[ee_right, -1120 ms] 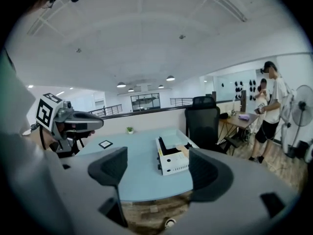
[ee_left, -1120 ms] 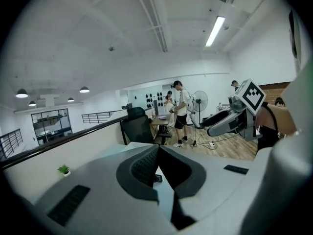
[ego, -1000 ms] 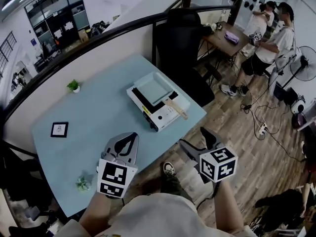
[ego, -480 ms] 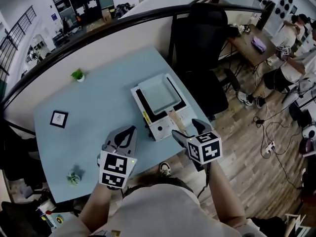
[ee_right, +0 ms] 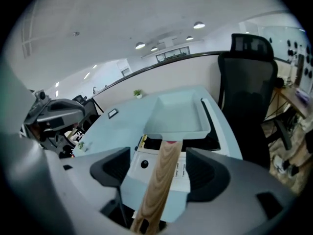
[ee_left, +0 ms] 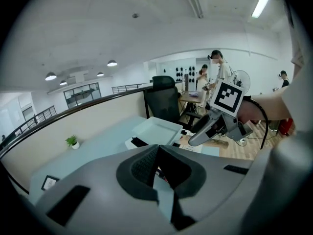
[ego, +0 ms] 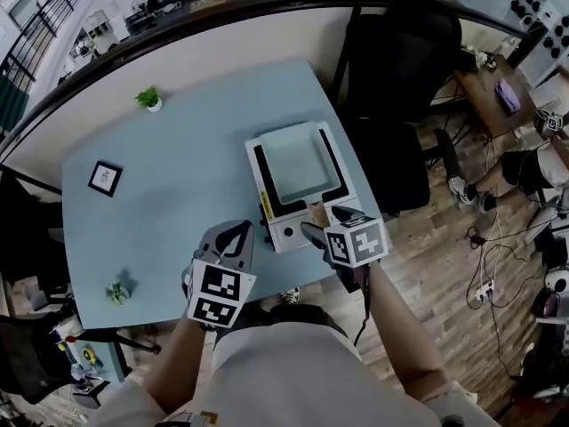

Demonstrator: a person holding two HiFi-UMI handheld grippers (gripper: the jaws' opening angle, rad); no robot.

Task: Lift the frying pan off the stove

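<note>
So, starting at the left side of the pale blue tabletop (ego: 178, 185): there's a tiny plant (ego: 116, 292) near the front-left corner, a small black framed picture (ego: 105, 177) a bit further back, and another little potted plant (ego: 148, 99) up by the far edge.

My left tool (ego: 233, 238) hangs over the near edge of the tabletop, well to the left of the stove. Its own view shows the jaws pressed together with nothing between them (ee_left: 157, 153). It isn't touching anything.

Moving right, the white portable stove (ego: 286, 229) sits at the tabletop's right end, with one black knob on its front panel (ee_right: 138, 156). The frying pan (ego: 293, 163) is square and pale blue-green, and it sits flat on the stove's black top (ee_right: 178, 114). Its wooden handle (ego: 316, 212) pokes out over the front of the stove toward me.

My right tool (ego: 327, 222) is right at that handle. In its own view the handle (ee_right: 164, 175) runs straight up the middle between the two jaws (ee_right: 159, 173). The jaws are spread wide and closing, but I can see a gap on each side, so the pads aren't pressing on the wood.

Past the tabletop's right edge there's a black office chair (ego: 400, 87) on the wooden floor (ego: 444, 256).
</note>
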